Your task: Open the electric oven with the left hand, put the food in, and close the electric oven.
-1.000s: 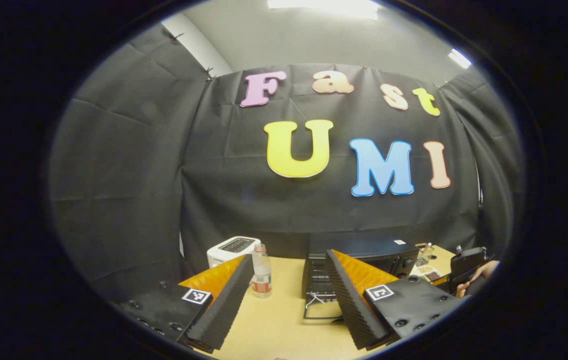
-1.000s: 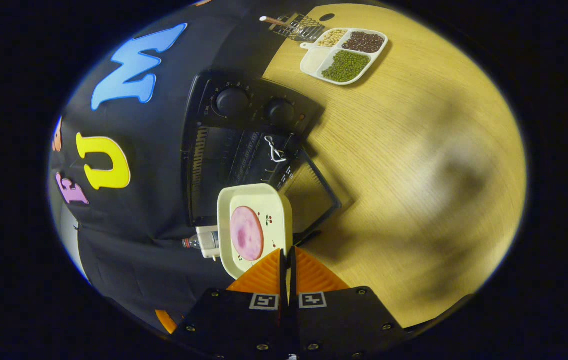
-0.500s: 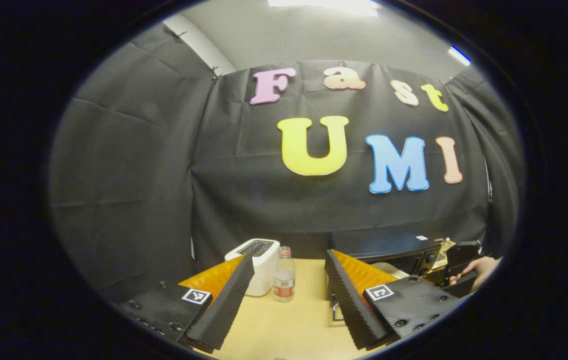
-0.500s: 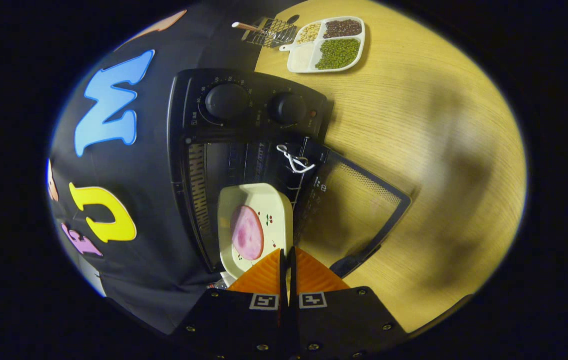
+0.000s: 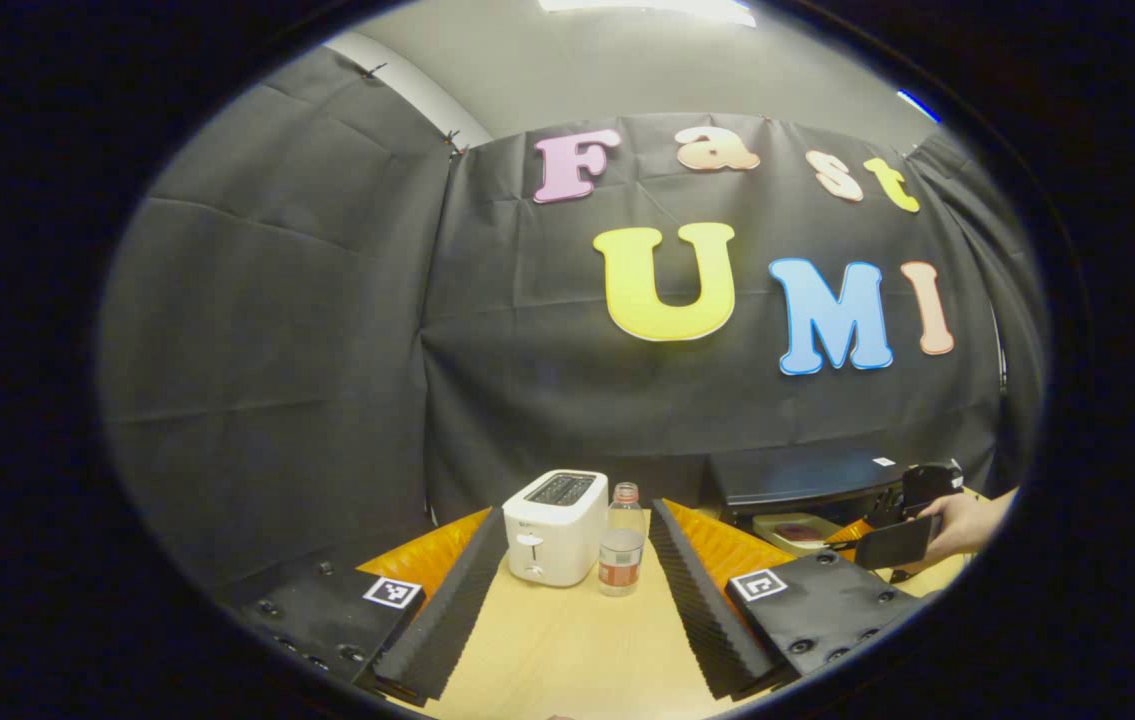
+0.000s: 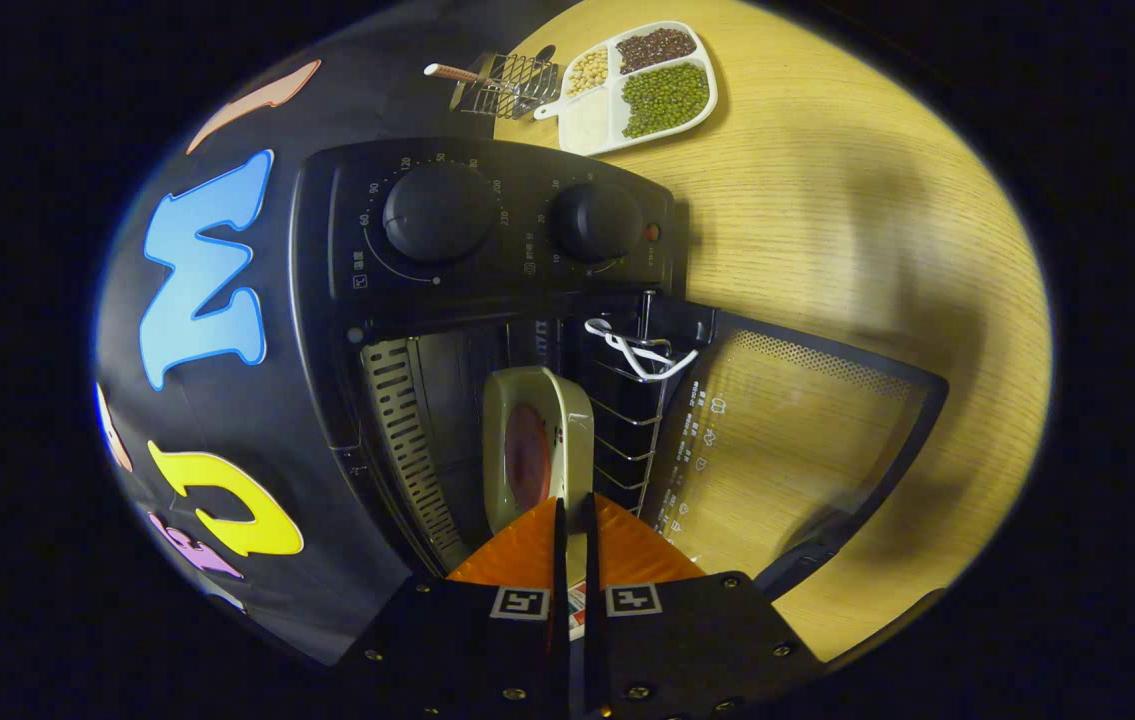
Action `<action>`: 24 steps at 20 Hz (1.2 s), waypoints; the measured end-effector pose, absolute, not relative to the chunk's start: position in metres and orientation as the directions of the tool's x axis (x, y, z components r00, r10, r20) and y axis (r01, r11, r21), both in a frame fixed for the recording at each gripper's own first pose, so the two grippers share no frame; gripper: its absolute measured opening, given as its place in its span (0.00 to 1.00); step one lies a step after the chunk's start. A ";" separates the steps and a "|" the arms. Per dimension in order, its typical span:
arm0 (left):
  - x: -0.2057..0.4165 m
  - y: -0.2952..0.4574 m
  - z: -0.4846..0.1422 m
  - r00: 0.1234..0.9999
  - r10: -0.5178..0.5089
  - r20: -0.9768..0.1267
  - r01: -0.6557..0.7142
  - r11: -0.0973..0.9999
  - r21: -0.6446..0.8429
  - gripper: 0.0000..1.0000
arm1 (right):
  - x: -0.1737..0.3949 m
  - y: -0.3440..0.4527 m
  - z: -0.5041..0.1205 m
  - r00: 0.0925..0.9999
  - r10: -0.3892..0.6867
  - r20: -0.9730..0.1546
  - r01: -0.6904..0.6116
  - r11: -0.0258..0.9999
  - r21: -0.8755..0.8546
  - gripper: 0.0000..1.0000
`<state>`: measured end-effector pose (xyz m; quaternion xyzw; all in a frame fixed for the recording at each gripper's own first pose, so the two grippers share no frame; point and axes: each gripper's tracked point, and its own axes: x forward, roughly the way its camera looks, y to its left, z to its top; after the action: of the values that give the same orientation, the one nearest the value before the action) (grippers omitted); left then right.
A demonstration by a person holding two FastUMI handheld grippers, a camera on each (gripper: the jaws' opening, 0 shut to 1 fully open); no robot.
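The right gripper [image 6: 573, 515] is reaching into the mouth of the oven [image 6: 487, 250], its two fingers pinched together on the near rim of a pale plate [image 6: 537, 440] that is carrying a round pink slice of meat [image 6: 527, 455]. The plate is lying partly inside the oven cavity, between the ribbed side wall and the wire rack [image 6: 627, 420], and a white cord [image 6: 639, 352] is looped on the rack just beside it. The oven door [image 6: 797, 440] is lying fully open on the wooden table [image 6: 847, 200]. Past the oven's two knobs, a divided tray of beans [image 6: 639, 88] and a small wire basket [image 6: 502, 85] are sitting on the table, well apart from the plate. The left gripper [image 5: 577, 590] is hovering above the table with its fingers spread wide and holding nothing, pointing at a white toaster [image 5: 555, 527] and a small bottle [image 5: 619, 550] standing just beside it. The left gripper view is also catching the oven [image 5: 807, 480] from the side at the far right, with the plate [image 5: 799, 532] at its opening, the right gripper [image 5: 839, 540] on the plate's rim, and a hand [image 5: 967, 520] gripping its handle.
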<state>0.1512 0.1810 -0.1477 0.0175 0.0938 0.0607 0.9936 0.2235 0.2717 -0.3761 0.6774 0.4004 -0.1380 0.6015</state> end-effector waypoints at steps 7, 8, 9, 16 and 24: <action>0.152 0.176 -0.153 0.973 0.118 -0.197 -0.111 0.993 0.049 1.00 | 0.235 0.286 -0.366 0.693 0.413 -0.590 0.655 -0.021 0.755 0.11; 0.152 0.172 -0.155 0.974 0.110 -0.198 -0.103 0.994 0.047 1.00 | 0.234 0.289 -0.362 0.693 0.444 -0.569 0.647 -0.034 0.762 0.13; 0.154 0.167 -0.156 0.975 0.101 -0.198 -0.094 0.995 0.043 0.96 | 0.233 0.291 -0.359 0.698 0.461 -0.548 0.632 -0.037 0.774 0.28; 0.160 0.127 -0.165 0.978 0.005 -0.209 -0.003 1.000 0.008 0.91 | 0.204 0.272 -0.328 0.698 0.495 -0.517 0.514 0.156 0.843 0.99; 0.165 0.049 -0.200 0.948 -0.164 -0.273 0.154 0.986 -0.059 1.00 | 0.159 0.229 -0.299 0.692 0.477 -0.542 0.319 0.472 0.822 0.97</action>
<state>0.1646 0.0494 -0.2001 -0.0184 0.1399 -0.0804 0.9867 0.1585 0.2291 -0.2991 0.5114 0.3887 0.0517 0.7647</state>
